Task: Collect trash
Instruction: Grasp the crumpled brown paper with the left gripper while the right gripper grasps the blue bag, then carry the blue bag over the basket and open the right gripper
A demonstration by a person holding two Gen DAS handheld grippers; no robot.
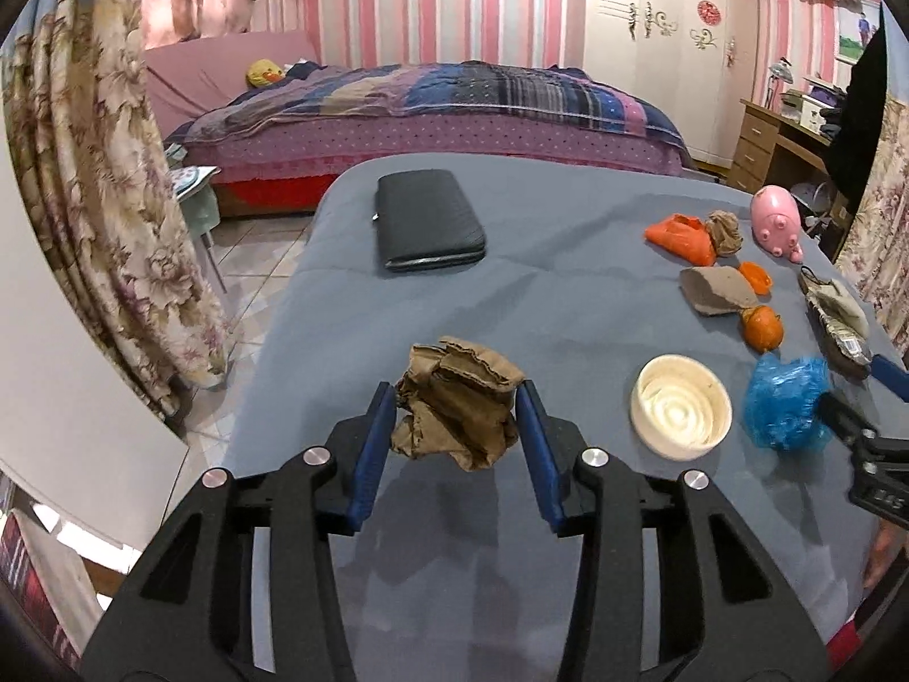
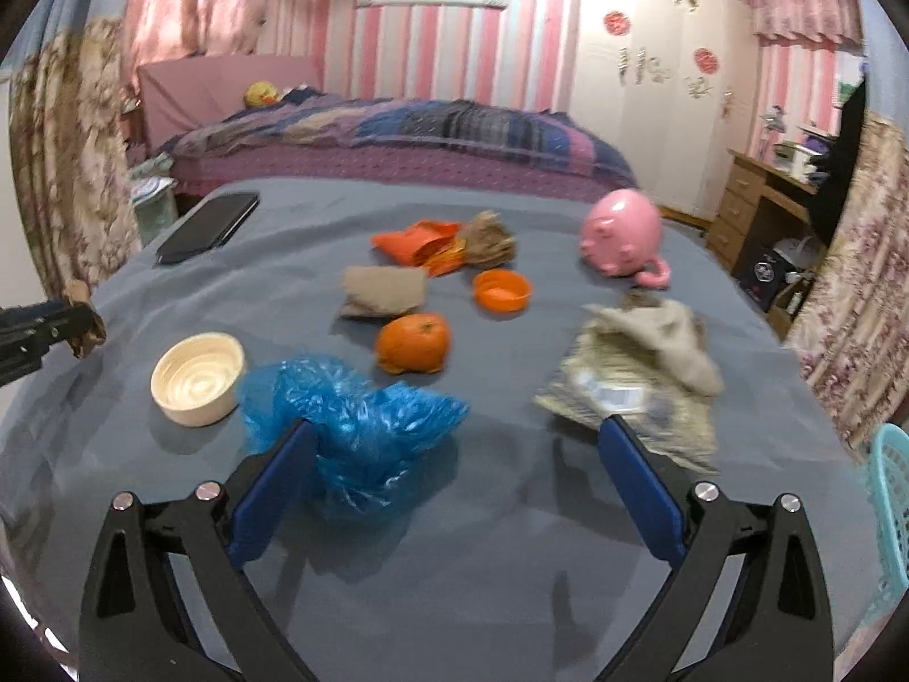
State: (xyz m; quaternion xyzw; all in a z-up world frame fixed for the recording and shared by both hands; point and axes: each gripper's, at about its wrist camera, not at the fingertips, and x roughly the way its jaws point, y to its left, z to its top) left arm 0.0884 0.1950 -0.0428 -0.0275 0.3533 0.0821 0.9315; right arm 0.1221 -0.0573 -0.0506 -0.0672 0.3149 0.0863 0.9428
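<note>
My left gripper [image 1: 457, 398] is shut on a crumpled brown paper wad [image 1: 466, 375], both blue pads pressing its sides, and its shadow falls on the grey cloth below. The right wrist view shows that wad [image 2: 85, 329] at the far left edge. My right gripper [image 2: 454, 426] stands open over the cloth. A crumpled blue plastic bag [image 2: 358, 426] lies against its left finger [image 2: 278, 483], and the right finger [image 2: 636, 483] overlaps the near edge of a printed wrapper with a grey rag [image 2: 636, 392]. The left wrist view has the blue bag [image 1: 787, 403] beside my right gripper [image 1: 852, 392].
On the grey-covered table [image 2: 511, 568] lie a white bowl [image 2: 196, 378], an orange [image 2: 413, 341], an orange lid [image 2: 503, 290], a cardboard scrap [image 2: 383, 290], an orange bag [image 2: 420, 244], a brown paper ball [image 2: 491, 244], a pink piggy bank [image 2: 622, 238] and a black wallet [image 1: 426, 221]. A teal basket [image 2: 889, 511] stands at right.
</note>
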